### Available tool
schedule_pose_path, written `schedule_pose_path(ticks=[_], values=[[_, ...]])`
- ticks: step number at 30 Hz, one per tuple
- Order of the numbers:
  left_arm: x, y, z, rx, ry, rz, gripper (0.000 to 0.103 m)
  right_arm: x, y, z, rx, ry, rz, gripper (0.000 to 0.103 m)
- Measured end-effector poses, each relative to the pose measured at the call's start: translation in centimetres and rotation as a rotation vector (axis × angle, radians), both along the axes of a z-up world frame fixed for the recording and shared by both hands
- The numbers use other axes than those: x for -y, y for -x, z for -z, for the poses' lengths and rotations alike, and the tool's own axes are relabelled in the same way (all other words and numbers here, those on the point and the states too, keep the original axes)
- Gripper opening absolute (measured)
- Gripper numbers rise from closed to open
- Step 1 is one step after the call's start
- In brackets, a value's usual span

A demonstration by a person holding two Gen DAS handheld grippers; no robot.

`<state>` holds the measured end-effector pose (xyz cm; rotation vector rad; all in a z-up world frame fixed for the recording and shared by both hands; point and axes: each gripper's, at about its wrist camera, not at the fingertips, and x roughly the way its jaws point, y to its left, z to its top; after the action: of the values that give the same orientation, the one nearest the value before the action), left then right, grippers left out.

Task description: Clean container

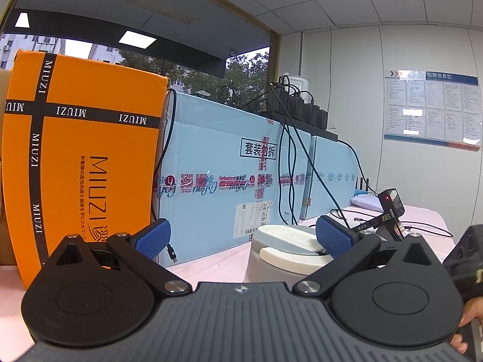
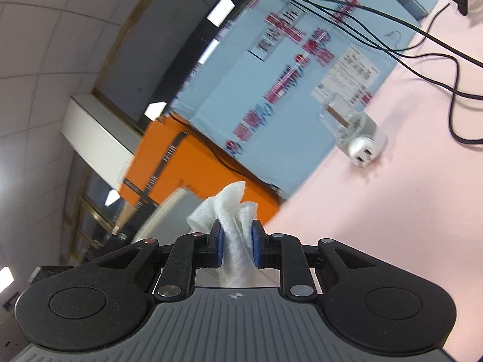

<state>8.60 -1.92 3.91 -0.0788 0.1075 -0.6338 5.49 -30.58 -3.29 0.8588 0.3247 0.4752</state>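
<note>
A grey container with a white lid (image 1: 286,250) stands on the pink table between my left gripper's fingers, close against the right blue pad (image 1: 333,238). The left pad (image 1: 152,236) is well away from it. My left gripper (image 1: 243,238) is open and points level. In the right wrist view, which is rolled sideways, my right gripper (image 2: 237,241) is shut on a crumpled white wipe (image 2: 229,211) that sticks out past the pads. Just beyond the wipe a blurred grey-and-white edge of the container (image 2: 169,208) shows.
An orange MIUZI box (image 1: 87,157) and light blue cartons (image 1: 226,163) stand along the table's back, with black cables (image 1: 289,157) hanging over them. A clear plastic part with a white end (image 2: 356,134) lies on the pink table (image 2: 392,226). A hand (image 1: 471,325) shows at the right edge.
</note>
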Motion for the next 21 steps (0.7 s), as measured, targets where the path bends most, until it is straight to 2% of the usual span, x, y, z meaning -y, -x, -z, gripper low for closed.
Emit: schedule_pose_path(ticks=[3,6,13,21], values=[[-0.1,-0.1,0.0,-0.003,0.001,0.001,0.103,-0.5,-0.3,0.8,-0.068,0.049,0.021,0.018],[-0.1,-0.1,0.0,-0.003,0.002,0.0,0.103,0.0,-0.1,1.0,-0.042,-0.01,0.008,0.018],[-0.1,-0.1,0.0,-0.002,0.003,0.0,0.103,0.8,0.9,-0.2,0.094,-0.129,-0.047,0.018],[-0.1,0.0,0.0,-0.003,0.004,-0.006,0.103,0.5,0.5,0.0,0.055,-0.089,-0.037,0.018]])
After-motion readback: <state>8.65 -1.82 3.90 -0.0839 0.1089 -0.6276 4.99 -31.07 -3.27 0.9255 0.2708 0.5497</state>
